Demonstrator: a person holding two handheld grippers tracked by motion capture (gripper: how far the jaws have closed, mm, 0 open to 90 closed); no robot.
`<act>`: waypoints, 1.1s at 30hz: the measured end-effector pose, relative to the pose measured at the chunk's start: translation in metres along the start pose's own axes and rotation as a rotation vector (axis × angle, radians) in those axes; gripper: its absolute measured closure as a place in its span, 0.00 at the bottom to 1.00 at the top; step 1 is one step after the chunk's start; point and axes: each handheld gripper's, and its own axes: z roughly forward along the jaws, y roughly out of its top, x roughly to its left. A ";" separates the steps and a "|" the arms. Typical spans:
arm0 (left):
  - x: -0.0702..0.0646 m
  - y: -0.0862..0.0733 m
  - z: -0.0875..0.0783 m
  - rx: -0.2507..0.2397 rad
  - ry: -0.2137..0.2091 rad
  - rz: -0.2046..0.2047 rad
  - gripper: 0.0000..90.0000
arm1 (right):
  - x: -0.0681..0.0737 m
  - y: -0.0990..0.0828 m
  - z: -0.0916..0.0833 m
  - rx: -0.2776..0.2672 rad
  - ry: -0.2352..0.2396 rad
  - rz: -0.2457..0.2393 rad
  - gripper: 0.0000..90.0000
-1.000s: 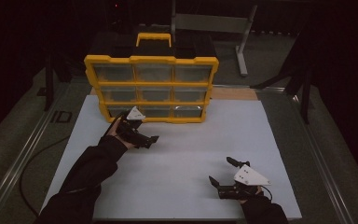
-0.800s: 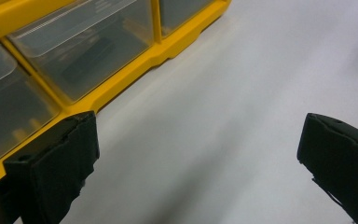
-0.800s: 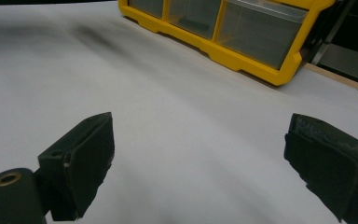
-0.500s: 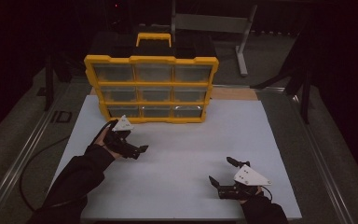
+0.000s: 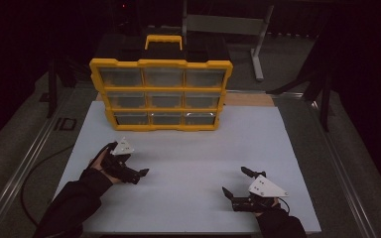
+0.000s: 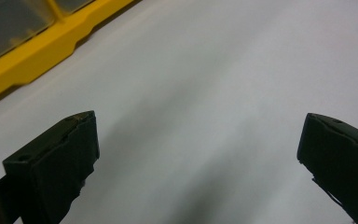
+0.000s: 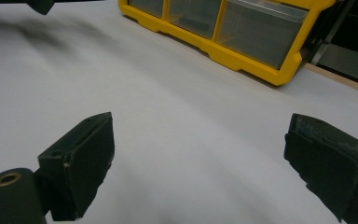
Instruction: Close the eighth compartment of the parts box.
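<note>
A yellow drawer organizer (image 5: 161, 94) with clear drawers and a black top stands at the back of the white table (image 5: 193, 163). My left gripper (image 5: 141, 174) hovers low over the table's left side, a short way in front of the organizer, open and empty. In the left gripper view its jaws (image 6: 198, 126) stand wide apart over bare white surface, with the organizer's yellow base (image 6: 37, 51) at the upper left. My right gripper (image 5: 234, 180) rests near the front right edge, open with nothing between its jaws (image 7: 199, 123). The organizer's bottom drawers (image 7: 242, 51) lie ahead of it.
A metal frame (image 5: 258, 44) stands behind the organizer. Dark floor and rails border the table on both sides. A wooden strip (image 5: 248, 99) shows at the table's back right. A cable (image 5: 34, 173) trails off the left edge.
My left gripper has drawn back from the organizer's lower left drawer toward the person and dropped lower over the table. The right gripper has stayed put.
</note>
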 end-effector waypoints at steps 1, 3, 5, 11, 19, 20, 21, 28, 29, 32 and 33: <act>0.000 -0.002 -0.001 0.001 0.002 -0.004 0.00 | 0.000 0.000 0.000 0.001 0.000 -0.002 0.10; 0.000 -0.007 -0.002 -0.002 0.008 -0.011 0.00 | 0.000 0.000 0.000 0.001 -0.001 -0.003 0.10; 0.001 -0.012 -0.004 -0.009 0.010 -0.018 0.00 | 0.000 0.000 0.000 0.003 -0.001 -0.003 0.10; 0.001 -0.023 -0.011 -0.006 0.029 -0.025 0.00 | 0.000 0.000 0.000 0.003 -0.001 -0.004 0.10; 0.002 -0.037 -0.017 -0.012 0.046 -0.048 0.00 | 0.000 0.000 0.001 0.005 -0.001 -0.003 0.10; 0.002 -0.039 -0.017 -0.012 0.049 -0.049 0.00 | 0.000 0.000 0.001 0.006 -0.001 -0.002 0.10; 0.001 -0.040 -0.018 -0.013 0.049 -0.053 0.00 | 0.000 0.000 0.001 0.006 -0.002 -0.002 0.10; 0.000 -0.053 -0.021 -0.017 0.064 -0.083 0.00 | 0.000 0.000 0.000 0.004 -0.003 -0.002 0.10; 0.001 -0.055 -0.021 -0.017 0.065 -0.086 0.00 | 0.000 0.000 0.000 0.004 -0.004 0.000 0.10; 0.001 -0.059 -0.023 -0.021 0.067 -0.101 0.00 | 0.000 0.000 0.000 0.005 -0.002 0.000 0.10; 0.000 -0.060 -0.024 -0.019 0.083 -0.101 0.00 | 0.000 0.000 0.000 0.007 -0.003 0.000 0.10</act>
